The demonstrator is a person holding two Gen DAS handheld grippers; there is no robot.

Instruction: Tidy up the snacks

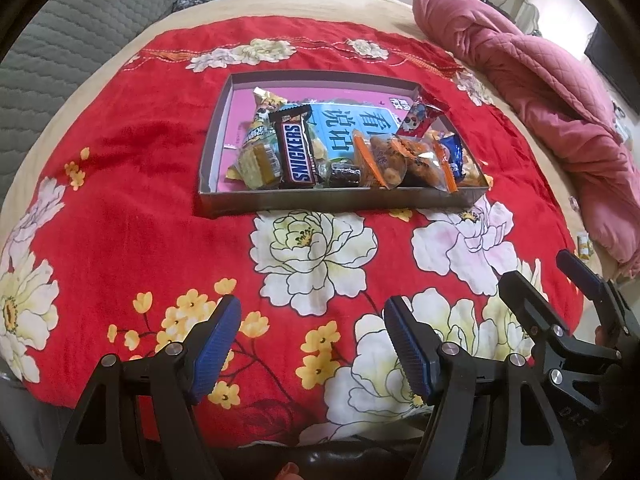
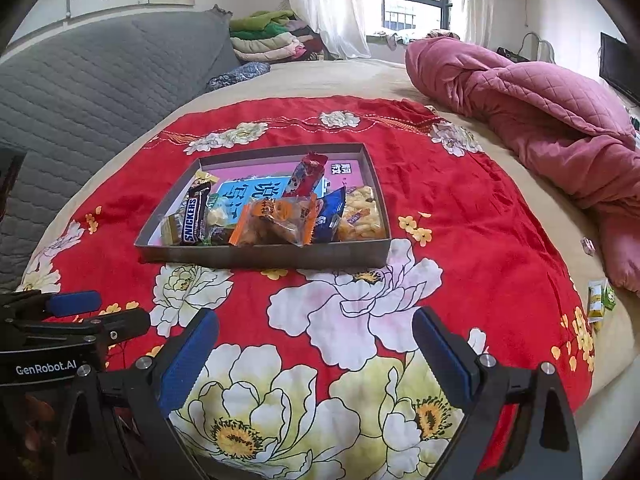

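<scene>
A shallow grey box [image 1: 224, 204] [image 2: 256, 258] lies on the red floral cloth [image 1: 132, 200] [image 2: 460, 216]. It holds several snacks: a Snickers bar [image 1: 298, 152] [image 2: 193, 220], orange-edged clear packets [image 1: 384, 160] [image 2: 276, 220], a red wrapper [image 1: 420, 116] [image 2: 306, 174], a blue packet [image 1: 450, 152] [image 2: 330, 212] and a puffed-snack bag [image 2: 360, 214]. My left gripper [image 1: 312, 348] is open and empty, well short of the box. My right gripper [image 2: 316, 356] is open and empty, also short of the box. Each shows at the edge of the other's view.
A pink quilt [image 1: 540, 92] [image 2: 532, 96] lies bunched at the right. Small green-and-yellow packets [image 2: 598, 300] lie on the beige sheet at the cloth's right edge, also in the left wrist view [image 1: 585, 245]. A grey padded surface [image 2: 100, 72] rises at the left. Folded laundry [image 2: 268, 40] is stacked behind.
</scene>
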